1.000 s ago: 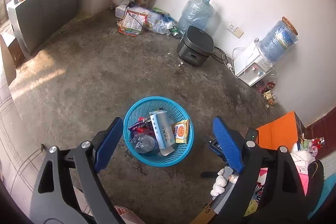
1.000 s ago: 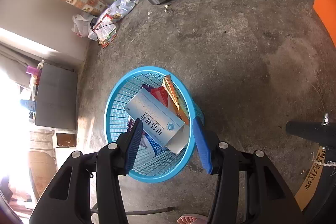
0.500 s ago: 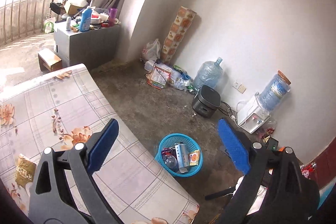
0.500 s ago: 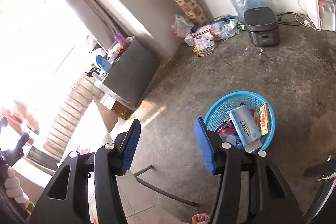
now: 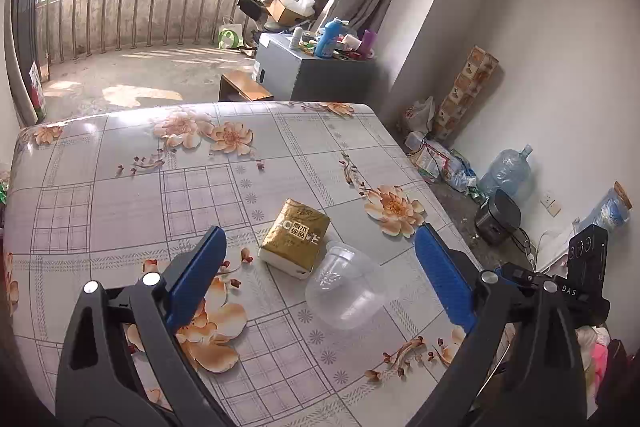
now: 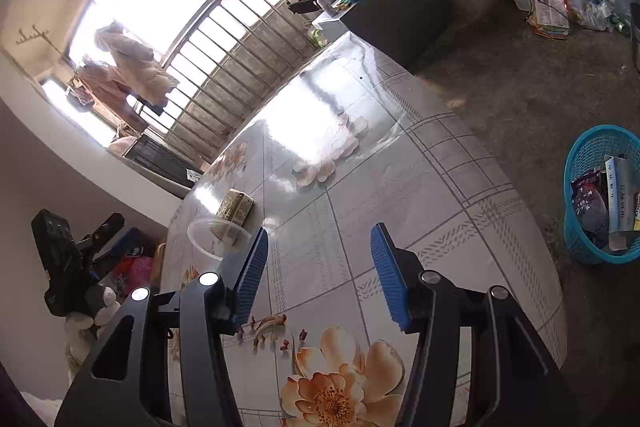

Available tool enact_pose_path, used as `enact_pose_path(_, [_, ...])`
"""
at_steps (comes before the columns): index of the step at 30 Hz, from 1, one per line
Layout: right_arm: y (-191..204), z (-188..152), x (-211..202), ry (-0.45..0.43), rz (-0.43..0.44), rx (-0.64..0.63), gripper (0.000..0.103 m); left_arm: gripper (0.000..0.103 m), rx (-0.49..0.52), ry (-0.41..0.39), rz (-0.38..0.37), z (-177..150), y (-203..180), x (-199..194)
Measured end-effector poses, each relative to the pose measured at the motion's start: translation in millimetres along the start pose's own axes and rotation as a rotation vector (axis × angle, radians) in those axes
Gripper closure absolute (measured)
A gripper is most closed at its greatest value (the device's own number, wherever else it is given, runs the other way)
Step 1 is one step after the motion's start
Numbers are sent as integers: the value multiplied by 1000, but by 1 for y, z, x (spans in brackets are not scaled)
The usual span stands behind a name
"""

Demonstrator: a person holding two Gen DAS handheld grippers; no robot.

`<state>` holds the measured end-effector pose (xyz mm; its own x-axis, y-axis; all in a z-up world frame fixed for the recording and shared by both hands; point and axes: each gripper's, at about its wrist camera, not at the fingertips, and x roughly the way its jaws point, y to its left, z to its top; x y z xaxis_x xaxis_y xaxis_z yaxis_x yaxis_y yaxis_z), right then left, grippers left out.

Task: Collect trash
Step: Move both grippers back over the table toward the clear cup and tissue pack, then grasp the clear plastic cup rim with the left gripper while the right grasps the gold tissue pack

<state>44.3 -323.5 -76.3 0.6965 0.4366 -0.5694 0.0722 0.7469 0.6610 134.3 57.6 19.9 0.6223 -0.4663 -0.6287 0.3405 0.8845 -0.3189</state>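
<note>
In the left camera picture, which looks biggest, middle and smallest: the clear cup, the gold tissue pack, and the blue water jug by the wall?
As they look in the left wrist view:
1. Clear cup
2. Gold tissue pack, close to the cup in size
3. Water jug

The jug sits much farther away, so it only looks smallest.

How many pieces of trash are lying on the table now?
2: a gold tissue pack mid-table, and a clear plastic cup on its side, touching the pack. Nothing else shows on the table.

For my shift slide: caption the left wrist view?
Open left gripper above clear plastic cup and gold tissue pack on floral table.
</note>
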Motion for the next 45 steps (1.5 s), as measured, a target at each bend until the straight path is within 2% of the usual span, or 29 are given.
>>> enact_pose_path(2, [15, -3, 14, 38, 22, -19, 50, 15, -16, 23, -14, -11, 6, 4])
enact_pose_path(4, [26, -4, 27, 72, 47, -28, 51, 25, -18, 44, -27, -18, 10, 10])
enact_pose_path(6, [36, -3, 39, 94, 47, -37, 51, 29, -39, 66, -67, -20, 10, 17])
enact_pose_path(8, [45, -4, 48, 102, 45, -55, 54, 37, -58, 80, -116, -18, 5, 26])
enact_pose_path(11, [50, -1, 57, 105, 34, -58, 56, 38, -39, 97, -136, -9, -11, 40])
enact_pose_path(15, [49, -4, 59, 121, 26, -55, 56, 48, 22, 151, -90, -6, -32, 74])
enact_pose_path(17, [50, -5, 60, 126, 12, -63, 56, 60, 36, 189, -35, -12, -31, 87])
enact_pose_path(19, [50, -4, 57, 123, 2, -70, 56, 61, 26, 185, -56, -18, -27, 83])
enact_pose_path(21, [50, -1, 54, 118, -6, -75, 56, 62, 48, 180, -41, -22, -26, 73])
enact_pose_path(24, [50, 5, 55, 111, -15, -78, 56, 68, 79, 177, -24, -31, -23, 57])
enact_pose_path(25, [51, 7, 55, 109, -14, -78, 56, 75, 78, 176, -21, -34, -20, 52])
enact_pose_path(26, [52, 9, 57, 107, -12, -80, 56, 86, 72, 179, -12, -37, -16, 47])
enact_pose_path(29, [58, 10, 62, 109, -7, -93, 56, 99, 37, 194, 19, -46, 0, 38])
enact_pose_path(34, [73, 12, 76, 135, -9, -125, 56, 99, -14, 172, 29, -56, 24, 22])
enact_pose_path(39, [88, 18, 93, 155, -7, -148, 56, 99, -65, 92, 31, -42, 47, -1])
enact_pose_path(43, [94, 22, 119, 196, 18, -131, 56, 99, -143, 13, 83, -16, 79, -2])
enact_pose_path(45, [97, 22, 134, 220, 31, -105, 56, 99, -173, -23, 147, -4, 95, 7])
